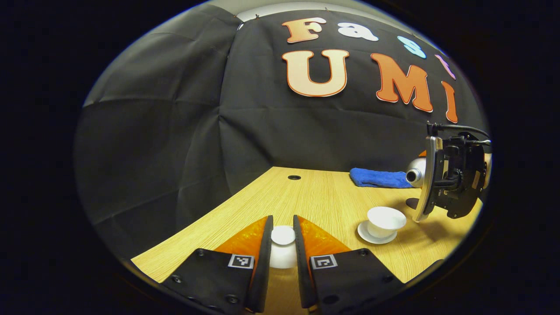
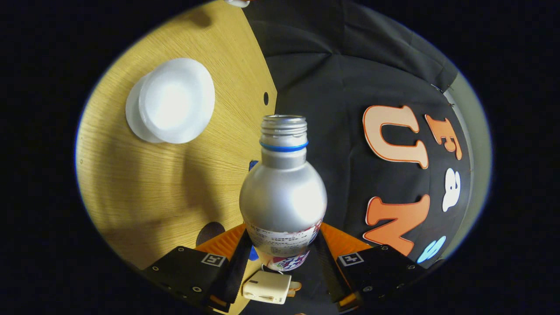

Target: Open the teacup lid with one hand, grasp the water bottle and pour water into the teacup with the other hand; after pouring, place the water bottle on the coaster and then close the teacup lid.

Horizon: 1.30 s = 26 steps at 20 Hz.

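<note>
My left gripper (image 1: 283, 218) is shut on the white teacup lid (image 1: 283, 246), held low over the table (image 1: 315, 197), left of the cup. The open white teacup (image 1: 386, 220) stands on its saucer (image 1: 365, 236). In the right gripper view the teacup (image 2: 175, 100) is uncovered and pale inside. My right gripper (image 2: 282, 232) is shut on the body of the silver water bottle (image 2: 283, 192), which has no cap. In the left gripper view that right gripper (image 1: 426, 179) holds the bottle (image 1: 415, 173) tipped on its side, mouth above and just right of the cup. No stream of water shows.
A dark round coaster (image 1: 412, 202) lies behind the cup, under the bottle; the coaster (image 2: 210, 232) also shows beside my right fingers. A folded blue cloth (image 1: 378, 178) lies at the back of the table. A cable hole (image 1: 294, 177) sits near the wall.
</note>
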Each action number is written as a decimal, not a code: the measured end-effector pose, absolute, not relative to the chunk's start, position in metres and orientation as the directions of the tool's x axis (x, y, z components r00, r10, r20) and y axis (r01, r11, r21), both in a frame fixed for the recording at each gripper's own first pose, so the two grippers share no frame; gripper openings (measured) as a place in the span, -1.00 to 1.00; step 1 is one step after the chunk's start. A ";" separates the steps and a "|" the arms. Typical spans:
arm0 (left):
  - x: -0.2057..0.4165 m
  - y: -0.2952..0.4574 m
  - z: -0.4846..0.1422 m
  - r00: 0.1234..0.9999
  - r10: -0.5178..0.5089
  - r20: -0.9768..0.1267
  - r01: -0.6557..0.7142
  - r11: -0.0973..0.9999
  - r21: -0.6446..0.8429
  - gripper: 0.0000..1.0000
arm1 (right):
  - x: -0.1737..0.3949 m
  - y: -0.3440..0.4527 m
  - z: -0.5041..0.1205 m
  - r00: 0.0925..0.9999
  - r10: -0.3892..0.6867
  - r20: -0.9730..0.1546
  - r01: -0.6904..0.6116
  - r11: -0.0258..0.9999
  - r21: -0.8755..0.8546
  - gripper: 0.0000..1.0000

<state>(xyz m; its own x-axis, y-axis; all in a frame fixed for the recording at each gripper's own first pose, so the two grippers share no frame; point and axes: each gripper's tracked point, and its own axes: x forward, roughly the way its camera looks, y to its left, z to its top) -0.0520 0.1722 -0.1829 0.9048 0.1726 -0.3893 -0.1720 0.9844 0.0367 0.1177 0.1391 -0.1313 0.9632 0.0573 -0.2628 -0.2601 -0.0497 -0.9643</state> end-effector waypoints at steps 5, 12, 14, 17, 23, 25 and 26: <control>-0.053 0.173 -0.189 0.897 0.176 -0.406 -0.178 0.984 0.032 -0.34 | 0.128 0.142 -0.116 0.974 0.085 -0.209 -0.196 -0.143 -0.970 0.56; -0.053 0.171 -0.184 0.901 0.173 -0.397 -0.176 0.984 0.030 -0.34 | 0.136 0.143 -0.098 0.981 0.109 -0.159 -0.134 -0.206 -0.969 0.56; -0.053 0.171 -0.184 0.901 0.171 -0.399 -0.175 0.984 0.028 -0.41 | 0.138 0.142 -0.094 0.982 0.114 -0.151 -0.124 -0.220 -0.968 0.56; -0.052 0.170 -0.182 0.902 0.172 -0.396 -0.176 0.984 0.026 -0.41 | 0.140 0.140 -0.085 0.984 0.118 -0.131 -0.100 -0.233 -0.967 0.56; -0.052 0.169 -0.180 0.906 0.169 -0.388 -0.173 0.985 0.026 -0.34 | 0.141 0.137 -0.065 0.989 0.126 -0.077 -0.043 -0.248 -0.968 0.56; -0.052 0.168 -0.178 0.907 0.170 -0.385 -0.173 0.985 0.028 -0.34 | 0.144 0.138 -0.056 0.989 0.134 -0.059 -0.023 -0.257 -0.966 0.55; -0.052 0.169 -0.177 0.908 0.170 -0.382 -0.174 0.985 0.025 -0.41 | 0.146 0.138 -0.053 0.989 0.137 -0.050 -0.012 -0.263 -0.965 0.56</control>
